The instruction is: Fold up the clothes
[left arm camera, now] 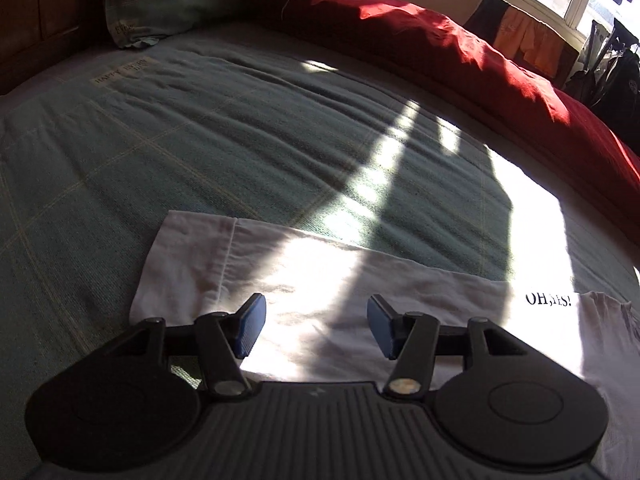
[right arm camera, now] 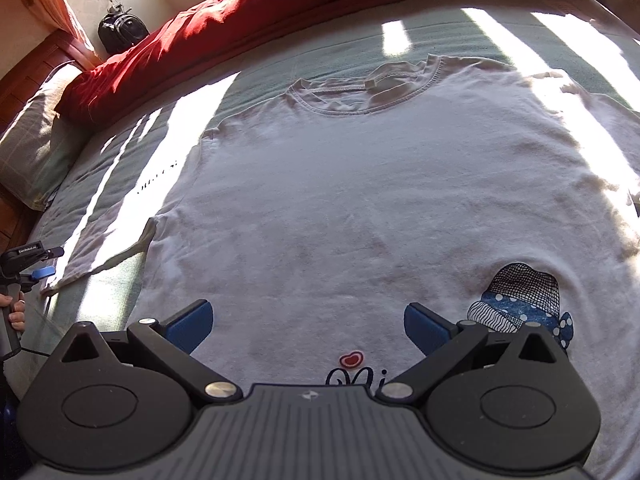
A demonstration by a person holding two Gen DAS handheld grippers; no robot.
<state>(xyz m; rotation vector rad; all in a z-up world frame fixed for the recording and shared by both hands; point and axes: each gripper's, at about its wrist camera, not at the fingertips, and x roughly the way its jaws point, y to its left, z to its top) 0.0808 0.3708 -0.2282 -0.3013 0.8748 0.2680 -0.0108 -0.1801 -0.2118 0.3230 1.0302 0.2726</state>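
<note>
A white T-shirt (right arm camera: 360,208) lies spread flat on the bed, collar (right arm camera: 368,84) at the far side, printed hat figure (right arm camera: 520,300) near the hem. My right gripper (right arm camera: 308,326) is open and empty just above the shirt's lower part. My left gripper (left arm camera: 316,326) is open and empty above the shirt's left sleeve (left arm camera: 248,264), whose hem points left. The left gripper also shows at the left edge of the right wrist view (right arm camera: 40,268), beside the sleeve tip.
The green checked bedspread (left arm camera: 200,152) covers the bed. A red duvet (left arm camera: 440,52) is bunched along the far side. A pillow (left arm camera: 160,0) lies at the head. A black backpack (right arm camera: 120,32) and hanging clothes (left arm camera: 532,36) stand beyond the bed.
</note>
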